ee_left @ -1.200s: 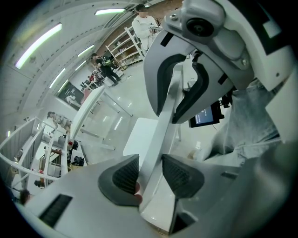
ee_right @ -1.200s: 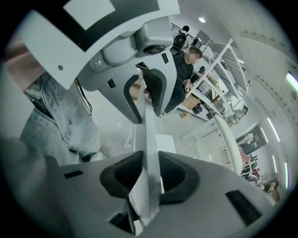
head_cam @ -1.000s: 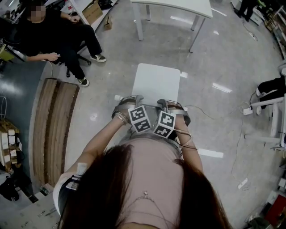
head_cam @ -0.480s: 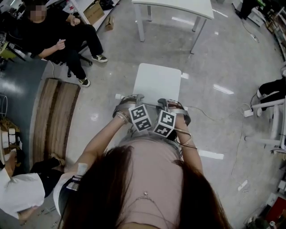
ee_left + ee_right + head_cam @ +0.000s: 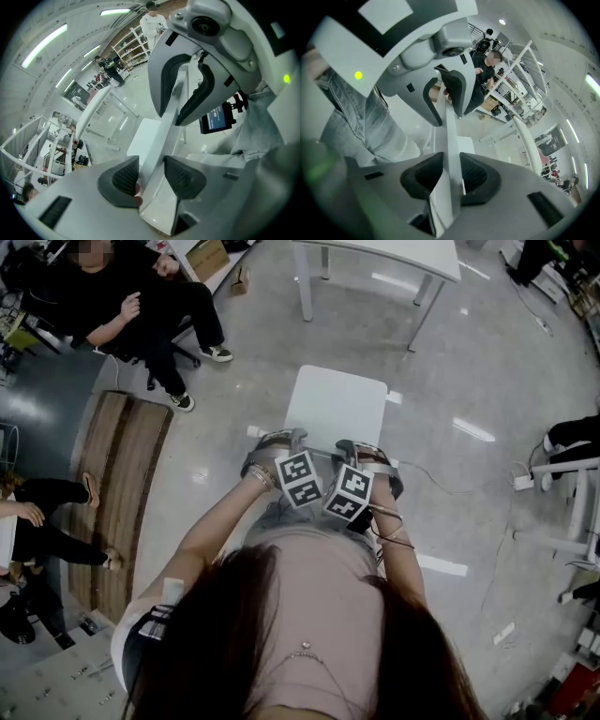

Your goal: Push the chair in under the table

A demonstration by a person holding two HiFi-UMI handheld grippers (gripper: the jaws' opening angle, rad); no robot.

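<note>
A white chair [image 5: 336, 407] stands on the grey floor with its seat facing a white table [image 5: 380, 253] farther ahead, a stretch of floor between them. Both grippers sit side by side on the top edge of the chair back [image 5: 161, 126]. My left gripper [image 5: 281, 441] has the chair back between its pads [image 5: 125, 177]; its jaws are opening and the grip looks slack. The pads [image 5: 474, 174] of my right gripper [image 5: 362, 448] press on both faces of the chair back [image 5: 449, 140]. Each gripper shows in the other's view, straddling the same edge.
A person in black sits at the far left [image 5: 141, 306]. A long wooden bench [image 5: 117, 493] lies left of the chair, with another person's legs [image 5: 52, 521] beside it. A cable [image 5: 450, 486] trails right toward white furniture [image 5: 572, 493].
Both grippers and the chair stay where they were. A bystander at the lower left has shifted; the head view has tipped slightly.
</note>
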